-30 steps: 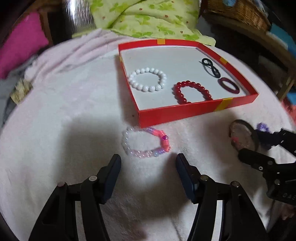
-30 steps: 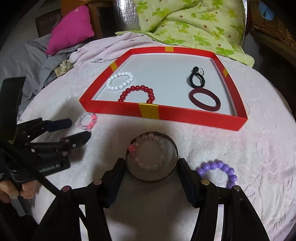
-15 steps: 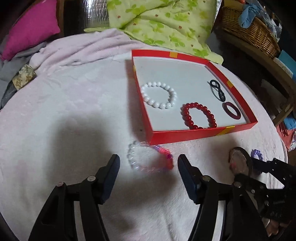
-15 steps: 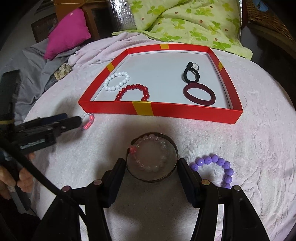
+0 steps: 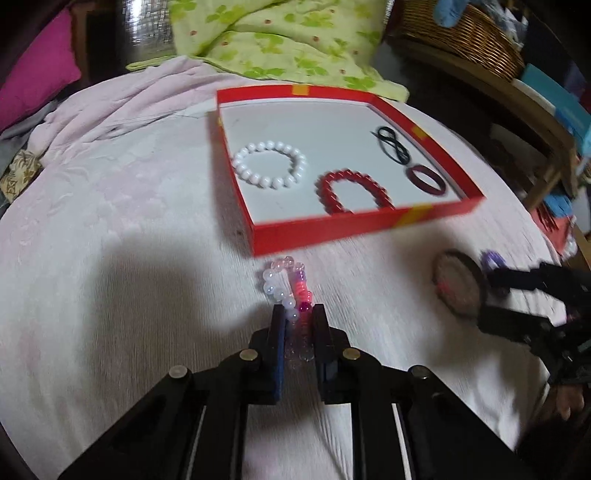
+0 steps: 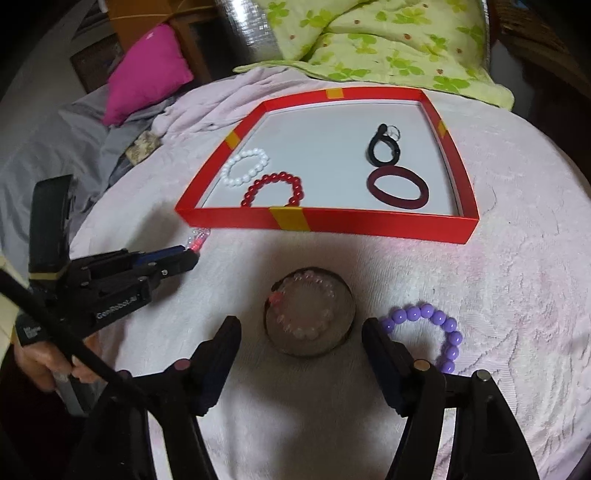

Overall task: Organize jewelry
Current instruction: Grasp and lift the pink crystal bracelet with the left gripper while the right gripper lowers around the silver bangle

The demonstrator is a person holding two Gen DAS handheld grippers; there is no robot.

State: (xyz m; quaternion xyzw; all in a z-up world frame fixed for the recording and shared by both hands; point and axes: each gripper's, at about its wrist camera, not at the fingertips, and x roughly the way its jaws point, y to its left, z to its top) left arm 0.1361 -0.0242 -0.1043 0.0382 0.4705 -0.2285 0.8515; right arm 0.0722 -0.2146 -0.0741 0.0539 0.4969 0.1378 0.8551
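Note:
My left gripper (image 5: 299, 314) is closing its jaws on a pink, purple and clear bead bracelet (image 5: 284, 288), squeezed into a narrow loop on the pink cloth in front of the red tray (image 5: 332, 229). My right gripper (image 6: 301, 326) straddles a round clear case (image 6: 310, 314) with a pale pink bracelet inside. Its jaws are opening and the pads stand clear of the case. A purple bead bracelet (image 6: 439, 325) lies just right of the right finger. In the tray lie a white bracelet (image 5: 269, 164), a red bead bracelet (image 5: 351, 192), a black hair tie (image 5: 393, 146) and a dark red band (image 5: 424, 179).
A green flowered quilt (image 6: 388, 44) lies behind the tray and a magenta cushion (image 6: 147, 70) sits at the far left. A wicker basket (image 5: 461, 33) stands on a shelf at the right. A hand (image 6: 48, 362) holds the left gripper's handle.
The left jaws have come together on the pink and clear bracelet, pinching its round loop flat. The right jaws have spread wider around the round case.

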